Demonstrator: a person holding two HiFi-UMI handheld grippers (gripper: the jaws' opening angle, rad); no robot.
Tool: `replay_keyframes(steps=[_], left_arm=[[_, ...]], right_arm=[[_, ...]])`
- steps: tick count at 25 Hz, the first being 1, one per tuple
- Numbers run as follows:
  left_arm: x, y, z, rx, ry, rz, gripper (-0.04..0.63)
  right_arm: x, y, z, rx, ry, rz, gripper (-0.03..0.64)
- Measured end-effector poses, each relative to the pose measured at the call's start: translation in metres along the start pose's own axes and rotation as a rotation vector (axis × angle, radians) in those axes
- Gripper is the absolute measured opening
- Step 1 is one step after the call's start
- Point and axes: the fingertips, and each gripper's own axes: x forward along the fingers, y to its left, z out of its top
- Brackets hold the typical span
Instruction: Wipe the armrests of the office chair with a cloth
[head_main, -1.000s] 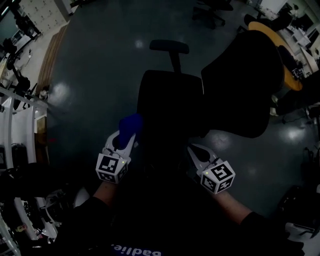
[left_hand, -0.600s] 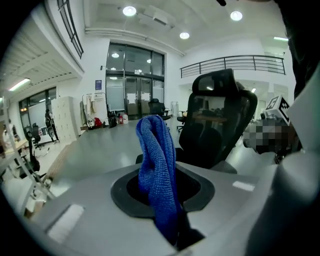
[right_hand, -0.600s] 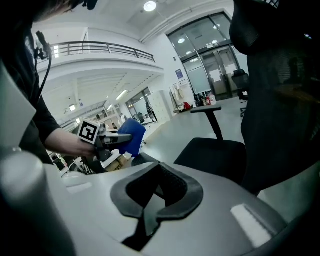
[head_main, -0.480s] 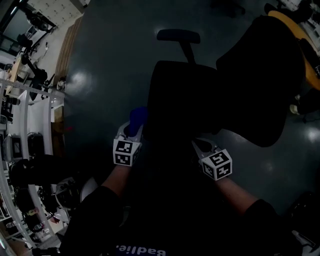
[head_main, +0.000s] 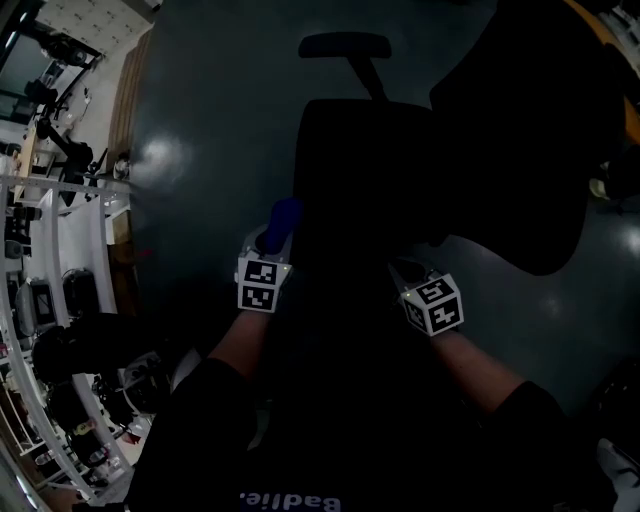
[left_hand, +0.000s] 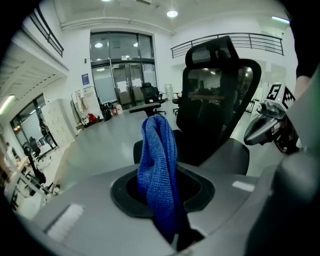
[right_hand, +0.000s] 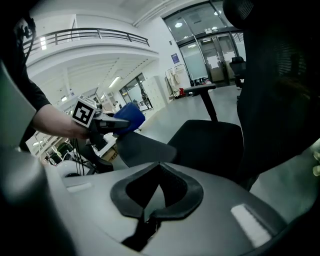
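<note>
**Blue cloth pinched in left claw, beside the chair's armrest**

Grips a blue cloth (head_main: 283, 220) in the left claw (head_main: 268, 246), jaws clamped on its lower folds, the rest standing up in a bunch past the tips. Sits at 9 o'clock of the head view's centre, close against the left flank of the black office chair (head_main: 360, 170). Shows, from the right claw's own camera, cloth and left claw at 10 o'clock, just above the near end of a grey armrest (right_hand: 142, 147); cannot tell whether touching. Holds the right claw (head_main: 410, 275) at 4 o'clock of centre, on the chair's other side, jaws pressed together with nothing between them. Places the headrest (head_main: 345, 46) at 12 o'clock, a second dark chair (head_main: 530, 150) at 2 o'clock, and white shelving (head_main: 50, 250) at 9 o'clock along the frame's edge. Very dim from the head camera, with seat and armrests there lost in black.
</note>
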Motion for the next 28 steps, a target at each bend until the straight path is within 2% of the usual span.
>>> replay_keyframes(steps=[5, 28], left_arm=[[0.008, -0.007, 0.003, 0.069, 0.029, -0.013, 0.094], [0.017, -0.065, 0.026, 0.205, 0.094, -0.069, 0.092]], right_arm=[[0.003, 0.002, 0.0, 0.026, -0.01, -0.013, 0.005], [-0.009, -0.004, 0.001, 0.054, -0.059, 0.013, 0.005]])
